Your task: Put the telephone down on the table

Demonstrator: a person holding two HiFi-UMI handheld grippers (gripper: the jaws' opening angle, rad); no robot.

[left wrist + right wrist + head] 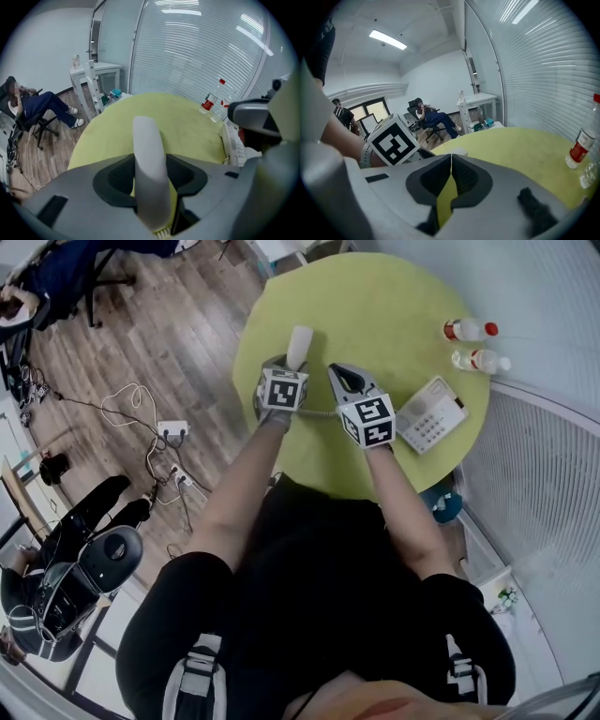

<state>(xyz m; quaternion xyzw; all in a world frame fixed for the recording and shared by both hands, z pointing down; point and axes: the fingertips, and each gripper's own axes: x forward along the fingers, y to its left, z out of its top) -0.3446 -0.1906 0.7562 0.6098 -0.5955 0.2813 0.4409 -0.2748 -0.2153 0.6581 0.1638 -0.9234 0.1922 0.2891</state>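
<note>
1. My left gripper [289,367], over the near-left part of the round yellow-green counter [394,296]. Its fingers [115,180] stand wide apart and are clamped on item 2.

2. Pale grey plastic telephone handset [149,159]. It sits between my left fingers with one dark pad against each flank. I grip it near its nearer end, and most of its length stands out past my fingertips. The long axis runs in line with my fingers, pointing away from me toward the far rim of the counter, rounded end foremost. A white coiled cord [163,232] shows at its near end, below my fingers. It is in my grip, not lying on the counter. I cannot tell how high it hangs.

3. My right gripper [336,373], just beside the left one on its right. Its fingers [468,176] are together, pad to pad, apart from the handset.

4. Cream push-button telephone base [429,414]. It lies flat on the counter near the right rim, to the right of my right gripper and apart from the handset.

5. Two clear plastic bottles with red labels and caps [467,330]. They stand upright, just beside each other, beyond the base at the counter's far-right edge.
</note>
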